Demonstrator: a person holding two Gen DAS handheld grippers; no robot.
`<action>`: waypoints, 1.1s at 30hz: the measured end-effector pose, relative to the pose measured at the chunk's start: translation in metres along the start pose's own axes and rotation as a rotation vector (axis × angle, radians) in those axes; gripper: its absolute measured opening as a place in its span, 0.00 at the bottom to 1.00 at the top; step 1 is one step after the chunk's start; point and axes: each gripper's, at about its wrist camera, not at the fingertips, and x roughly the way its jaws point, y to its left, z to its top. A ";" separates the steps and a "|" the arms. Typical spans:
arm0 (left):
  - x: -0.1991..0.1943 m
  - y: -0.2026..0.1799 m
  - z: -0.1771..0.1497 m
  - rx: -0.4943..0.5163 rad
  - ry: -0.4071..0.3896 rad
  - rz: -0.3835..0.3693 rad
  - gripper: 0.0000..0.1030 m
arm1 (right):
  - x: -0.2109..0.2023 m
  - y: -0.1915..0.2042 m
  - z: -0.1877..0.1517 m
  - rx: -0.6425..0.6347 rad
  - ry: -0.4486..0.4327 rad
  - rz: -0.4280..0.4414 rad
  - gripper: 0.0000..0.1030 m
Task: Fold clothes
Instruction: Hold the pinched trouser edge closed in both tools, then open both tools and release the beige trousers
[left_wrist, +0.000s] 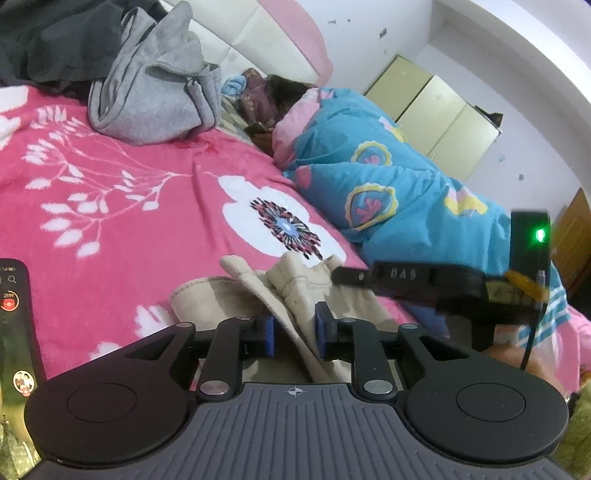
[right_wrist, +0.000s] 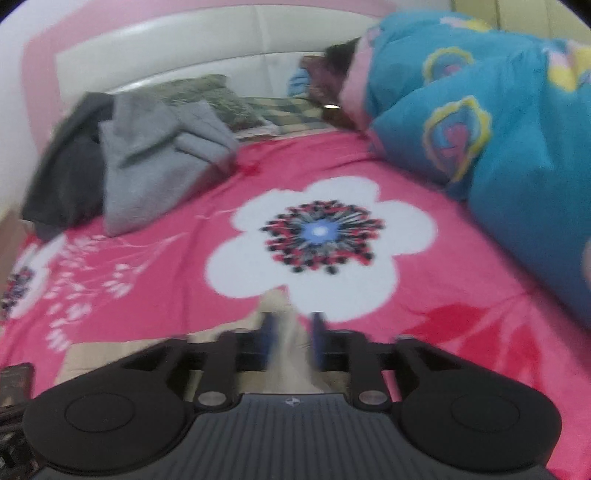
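We see a beige garment (left_wrist: 295, 295) of thick cloth lying bunched on the pink flowered blanket (left_wrist: 147, 206), at the near edge. Its folds rise in a ridge, and part of it lies over the white flower print. In the right wrist view the same beige garment (right_wrist: 284, 332) is blurred. Further back, near the headboard, a grey garment (left_wrist: 155, 88) lies crumpled in a heap, and a dark grey garment (left_wrist: 55, 40) lies just beside it, touching it.
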 end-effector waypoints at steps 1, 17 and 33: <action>-0.001 -0.001 -0.001 0.008 -0.001 -0.002 0.27 | -0.005 0.004 0.001 -0.009 -0.001 0.017 0.44; -0.053 0.010 0.001 0.028 -0.169 0.025 0.34 | -0.050 0.074 -0.006 -0.166 0.076 0.248 0.42; -0.070 0.020 -0.002 0.008 -0.172 0.031 0.34 | -0.063 0.085 -0.009 -0.099 0.006 0.268 0.02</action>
